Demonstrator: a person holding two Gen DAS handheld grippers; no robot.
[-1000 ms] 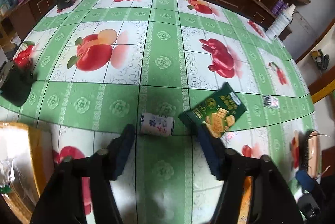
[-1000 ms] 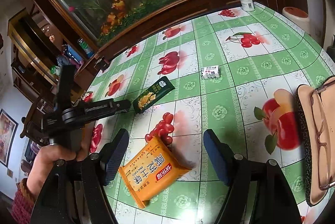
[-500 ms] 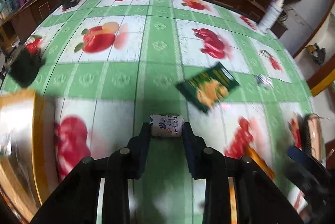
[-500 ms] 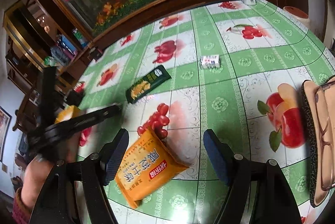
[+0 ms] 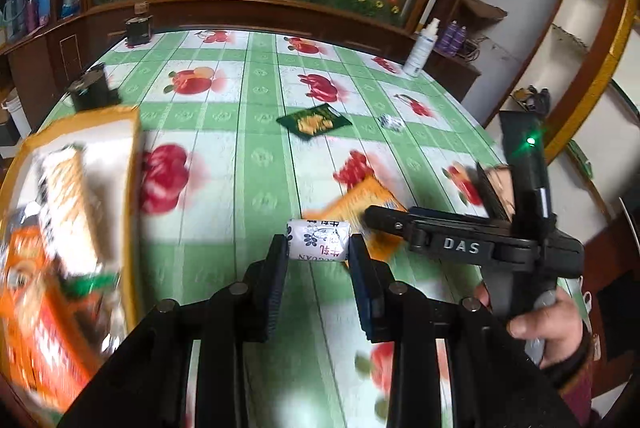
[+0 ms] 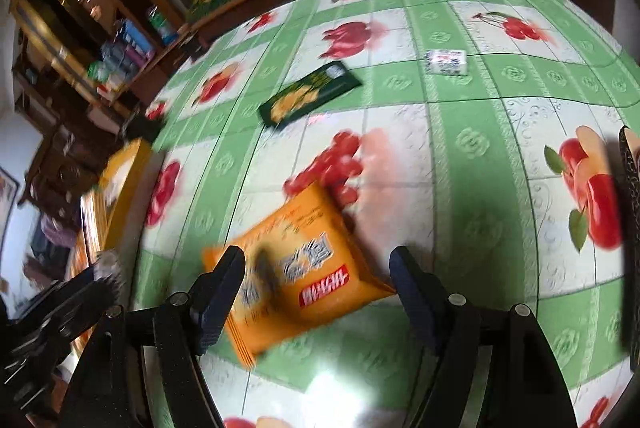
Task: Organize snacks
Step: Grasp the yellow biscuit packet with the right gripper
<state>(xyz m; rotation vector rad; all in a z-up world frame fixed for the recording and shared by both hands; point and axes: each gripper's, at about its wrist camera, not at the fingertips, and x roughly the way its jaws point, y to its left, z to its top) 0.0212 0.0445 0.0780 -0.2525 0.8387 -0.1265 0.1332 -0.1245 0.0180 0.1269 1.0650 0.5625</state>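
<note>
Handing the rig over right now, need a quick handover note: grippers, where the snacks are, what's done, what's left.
Left gripper: shut on the small white wrapped candy, lifted off the tablecloth.
Right gripper: open, jaws straddling the orange snack packet, which lies flat; no grip yet.
Yellow snack box stands at the table's left edge and already holds several blurred packets.
On the table: dark green cracker packet and a small white wrapped sweet, both further back.
Left to do: box the candy, grasp the orange packet, then collect the green packet and the sweet.
</note>
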